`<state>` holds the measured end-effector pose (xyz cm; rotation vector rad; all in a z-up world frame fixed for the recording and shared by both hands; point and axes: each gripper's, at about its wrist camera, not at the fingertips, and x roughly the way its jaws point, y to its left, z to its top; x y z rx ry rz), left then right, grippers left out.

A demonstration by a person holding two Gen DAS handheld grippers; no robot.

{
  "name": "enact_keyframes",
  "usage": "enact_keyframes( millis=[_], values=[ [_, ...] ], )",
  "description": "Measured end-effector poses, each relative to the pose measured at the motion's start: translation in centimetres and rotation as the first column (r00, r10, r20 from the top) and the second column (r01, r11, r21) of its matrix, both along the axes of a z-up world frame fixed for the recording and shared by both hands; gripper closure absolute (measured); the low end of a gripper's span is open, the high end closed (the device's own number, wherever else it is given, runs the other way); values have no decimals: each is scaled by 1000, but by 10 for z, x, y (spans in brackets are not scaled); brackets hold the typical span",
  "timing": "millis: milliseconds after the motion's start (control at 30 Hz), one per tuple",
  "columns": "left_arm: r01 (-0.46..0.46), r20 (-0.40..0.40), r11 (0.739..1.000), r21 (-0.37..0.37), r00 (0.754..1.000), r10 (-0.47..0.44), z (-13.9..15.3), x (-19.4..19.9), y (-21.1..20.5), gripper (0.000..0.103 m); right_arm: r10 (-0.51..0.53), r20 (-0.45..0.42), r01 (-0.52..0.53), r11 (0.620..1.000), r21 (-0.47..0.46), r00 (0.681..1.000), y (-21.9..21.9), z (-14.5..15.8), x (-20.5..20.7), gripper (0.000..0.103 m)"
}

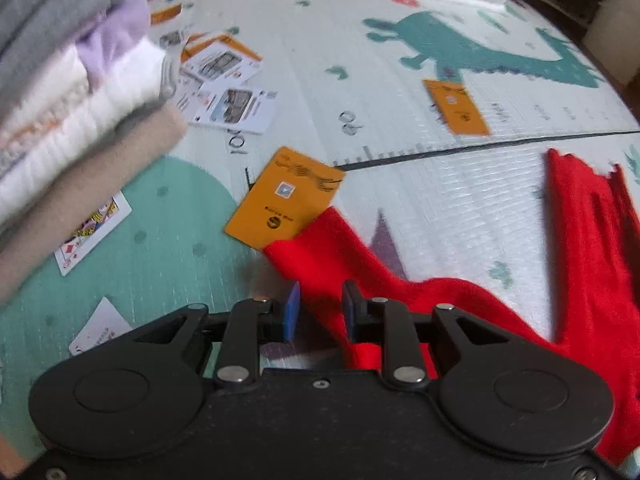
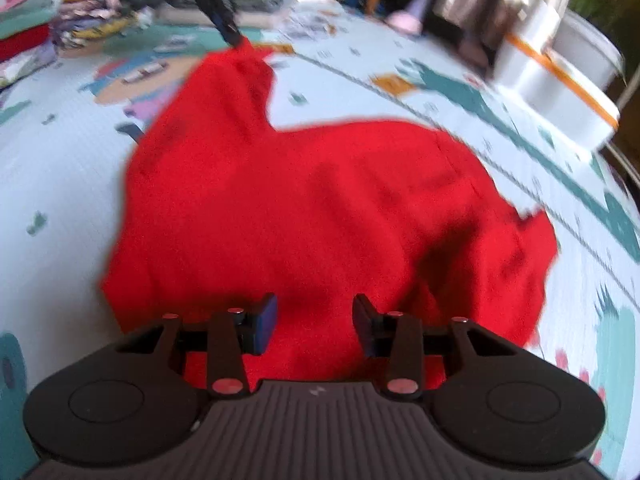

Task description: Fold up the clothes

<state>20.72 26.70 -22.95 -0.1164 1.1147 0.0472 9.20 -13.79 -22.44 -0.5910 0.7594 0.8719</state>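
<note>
One red garment point(image 2: 320, 200) is the job in hand. It lies spread and rumpled on the play mat point(image 1: 440, 200), ahead of and beneath the right gripper point(image 2: 316, 320), with one sleeve reaching far beyond the jaws. Those jaws stand spread above the cloth's near edge and pinch nothing.

At the left gripper point(image 1: 320, 308) the jaws are a little apart. The red sleeve point(image 1: 320, 252) runs between them, and we cannot see the pads pressing on it, so we read it as not gripped. More red cloth lies off to the right of these jaws.

We judge this to be early in the fold. The body is not yet flat and the sleeves are not yet brought in. The next move calls for a firm pinch on the sleeve or a hem by each gripper, then carrying it across the body without dragging the rest.

Just ahead of the left jaws an orange card point(image 1: 286, 196) lies partly under the sleeve's end and could be swept along. A playing card point(image 1: 92, 236) and a stack of folded clothes point(image 1: 80, 120) sit to the left of those jaws. Leaflets point(image 1: 236, 100) lie farther ahead. A white box point(image 2: 560, 92) stands well off to the right of the right jaws, out of the way.
</note>
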Motion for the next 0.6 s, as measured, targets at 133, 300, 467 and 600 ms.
enact_keyframes(
  millis=[133,300,467,600],
  values=[
    [4,27,999,32,1000,-5,-4,-4,0,103,108,15,-109,994,33,994,29,10,-8,70],
    [-106,79,994,26,991,103,13,-30,14,103,228,36,-230,972,52,973,64,18,-16,80],
    [-38,117,998,52,993,32,19,-39,6,103,333,71,-335,942,9,940,104,10,-21,80],
    [-79,115,996,-33,990,82,10,-37,9,97,366,25,-365,930,-43,930,128,-9,-15,80]
  ],
)
